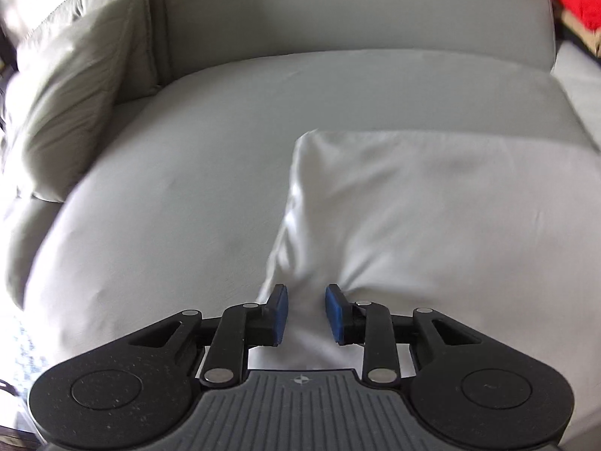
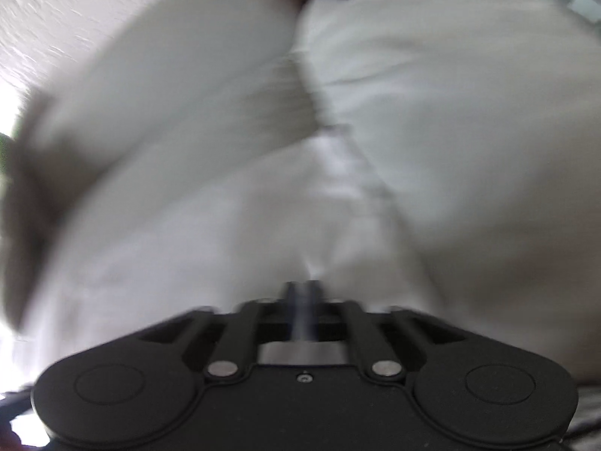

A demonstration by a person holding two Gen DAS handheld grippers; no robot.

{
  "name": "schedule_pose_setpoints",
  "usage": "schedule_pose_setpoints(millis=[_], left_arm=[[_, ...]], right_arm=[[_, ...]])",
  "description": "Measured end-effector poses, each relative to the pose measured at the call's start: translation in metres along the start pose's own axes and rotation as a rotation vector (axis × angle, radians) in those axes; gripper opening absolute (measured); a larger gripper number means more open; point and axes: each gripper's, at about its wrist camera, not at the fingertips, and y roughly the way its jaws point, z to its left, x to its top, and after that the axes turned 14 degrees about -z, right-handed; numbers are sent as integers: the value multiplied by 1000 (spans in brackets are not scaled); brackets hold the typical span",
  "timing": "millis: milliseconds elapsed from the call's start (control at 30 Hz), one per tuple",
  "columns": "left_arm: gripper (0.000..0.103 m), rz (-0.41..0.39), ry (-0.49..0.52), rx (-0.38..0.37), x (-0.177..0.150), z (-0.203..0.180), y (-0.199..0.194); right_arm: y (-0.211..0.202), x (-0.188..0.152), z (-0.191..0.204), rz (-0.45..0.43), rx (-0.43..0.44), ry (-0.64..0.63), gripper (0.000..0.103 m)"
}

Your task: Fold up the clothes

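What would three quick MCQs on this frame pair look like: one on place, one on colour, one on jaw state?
1. Where does the white garment lie?
A. on the pale sofa seat
B. on a wooden floor
C. over a chair back

2. What colour are the pads on the left gripper?
A. red
B. blue
C. yellow

3. How do the jaws of the right gripper stand?
A. wide open, clear of the cloth
B. out of view
C. shut on the white garment

Key:
1 A, the cloth spreads over the sofa seat in front of the backrest, with the cushion to its left.
2 B, both pads show blue in the left wrist view.
3 C, though blurred, the fingers meet with cloth puckering from their tips.
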Motion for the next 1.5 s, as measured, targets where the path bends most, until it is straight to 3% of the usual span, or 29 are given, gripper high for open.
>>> schedule_pose_setpoints(millis=[33,133,200,267,333,533,667,767,933,1067,1133,1267,1367,1500], left_arm=[[30,16,7,11,-3,7,-4],[32,35,31,26,-9,20,-14],[32,30,42,18,-10,26,-21],[31,21,46,8,-12,32,-29],[30,-17,5,-31,-11,32,-37],[33,-110,-91,-144,-6,21,-52],[35,-112,-41,-213,-2,-23,-42],[36,-82,24,-229,-15,-46,-36],[36,-121,126,-233,-44,-45,-65],[34,-35,121,-257,-53,-30,-83],[36,-46,60,-290,-57,-18,-91],[42,-99,-23,-262,-52,-6,-103],[47,-133,-38,-256,-45,-8,-111],[49,-135,-36,-259,-36,-21,-106]], right_arm=[[-3,-1,-7,-10,-78,-19,0],[-15,0,-38,23,-62,84,0],[-27,3,-36,12,-82,62,2],[-44,2,-32,-8,-96,24,12],[-58,3,-30,-29,-46,19,22],[-75,-3,-6,-24,124,-32,22],[-59,-20,29,4,189,-140,22],[-49,-37,41,29,178,-255,22],[-70,-53,41,92,161,-361,22],[-91,-66,22,185,121,-278,23],[-109,-70,11,143,159,-211,24],[-127,-66,-9,73,215,-33,37],[-129,-60,-26,56,266,133,43],[-114,-58,-50,65,314,339,43]])
